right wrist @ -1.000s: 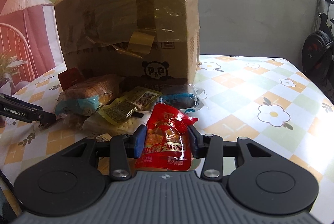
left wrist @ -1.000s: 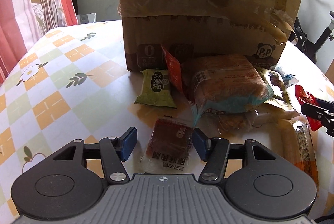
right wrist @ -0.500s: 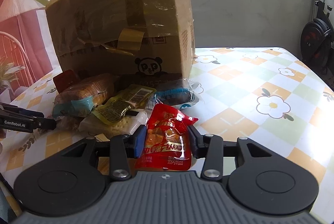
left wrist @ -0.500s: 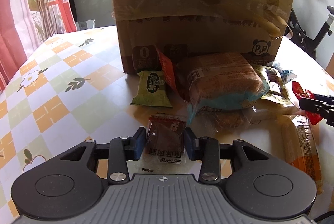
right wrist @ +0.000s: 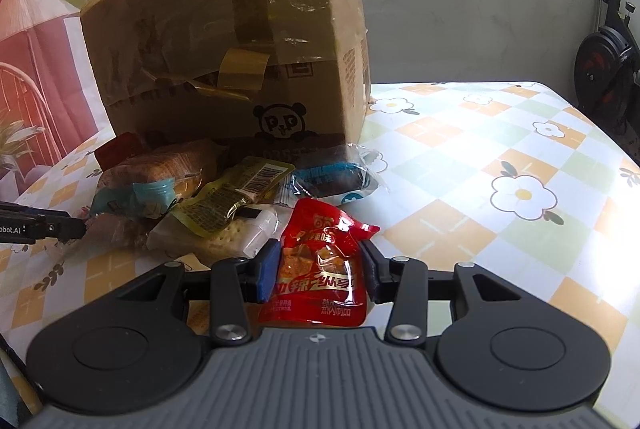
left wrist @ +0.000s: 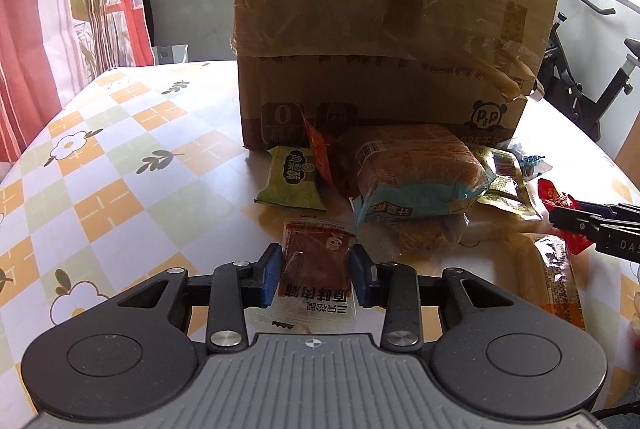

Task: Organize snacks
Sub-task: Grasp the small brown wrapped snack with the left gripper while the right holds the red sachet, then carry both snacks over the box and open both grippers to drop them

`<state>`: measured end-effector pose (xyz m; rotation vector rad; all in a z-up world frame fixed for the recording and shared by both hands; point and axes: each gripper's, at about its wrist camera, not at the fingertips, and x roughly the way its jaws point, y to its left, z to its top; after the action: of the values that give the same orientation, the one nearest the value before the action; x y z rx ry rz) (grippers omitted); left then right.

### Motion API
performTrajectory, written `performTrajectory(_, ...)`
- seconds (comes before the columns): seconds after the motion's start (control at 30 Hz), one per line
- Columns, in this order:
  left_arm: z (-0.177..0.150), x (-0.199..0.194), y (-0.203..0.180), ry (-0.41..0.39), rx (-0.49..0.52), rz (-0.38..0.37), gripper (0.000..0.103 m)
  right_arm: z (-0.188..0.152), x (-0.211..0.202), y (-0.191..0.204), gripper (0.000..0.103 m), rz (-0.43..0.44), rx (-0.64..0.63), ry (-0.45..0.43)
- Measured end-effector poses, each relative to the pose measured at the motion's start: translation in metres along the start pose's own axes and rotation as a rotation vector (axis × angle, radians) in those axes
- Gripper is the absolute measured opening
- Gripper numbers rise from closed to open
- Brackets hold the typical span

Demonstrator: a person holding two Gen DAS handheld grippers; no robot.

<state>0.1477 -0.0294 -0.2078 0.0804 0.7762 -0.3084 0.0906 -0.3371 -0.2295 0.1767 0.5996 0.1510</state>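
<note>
On the left, the left gripper (left wrist: 315, 275) has its blue pads pressed against both edges of a clear-wrapped dried-meat packet (left wrist: 316, 271), low over the flowered tablecloth (left wrist: 100, 189). The film is slick and the bite narrow, so in my judgement the packet could buckle or slide out if swung quickly. At its 11 o'clock lies a green snack packet (left wrist: 291, 178); at 1 o'clock a bagged bread loaf (left wrist: 416, 173) rests on the pile in front of the taped cardboard box (left wrist: 384, 29). A careless lift might snag the loaf's loose bag end and drag the heap.

On the right, the right gripper (right wrist: 318, 275) pinches a red spicy-snack pouch (right wrist: 320, 265) across its middle. The cracker pack (right wrist: 224, 237) sits at its 10 o'clock and a yellow-green pouch (right wrist: 228, 201) beyond. The puffy pouch may twist in the pinch.
</note>
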Motion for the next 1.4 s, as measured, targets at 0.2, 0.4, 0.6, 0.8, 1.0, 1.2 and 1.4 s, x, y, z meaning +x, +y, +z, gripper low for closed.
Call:
performTrajectory(0.2, 0.002, -0.006, 0.005, -0.022, -0.015, 0.011, 0.039, 0.000, -0.002, -0.001, 0.045, 0.001, -0.009, -0.008)
performTrajectory(0.4, 0.019, -0.028, 0.011, -0.099, -0.013, 0.032, 0.039, 0.001, -0.012, 0.003, 0.045, -0.005, -0.032, -0.027)
performTrajectory(0.6, 0.046, -0.051, 0.015, -0.192, -0.012, 0.029, 0.039, 0.027, -0.031, 0.006, 0.045, -0.006, -0.049, -0.107)
performTrajectory(0.8, 0.105, -0.075, 0.010, -0.345, 0.044, 0.019, 0.039, 0.101, -0.052, 0.023, 0.045, 0.074, -0.129, -0.286)
performTrajectory(1.0, 0.176, -0.070, -0.003, -0.406, 0.047, -0.020, 0.039, 0.176, -0.039, 0.053, 0.045, 0.160, -0.206, -0.385)
performTrajectory(1.2, 0.227, -0.033, -0.005, -0.389, 0.010, -0.059, 0.039, 0.221, 0.006, 0.067, 0.046, 0.186, -0.175, -0.338)
performTrajectory(1.4, 0.233, -0.001, -0.006, -0.333, 0.006, -0.074, 0.040, 0.233, 0.038, 0.070, 0.046, 0.193, -0.153, -0.249)
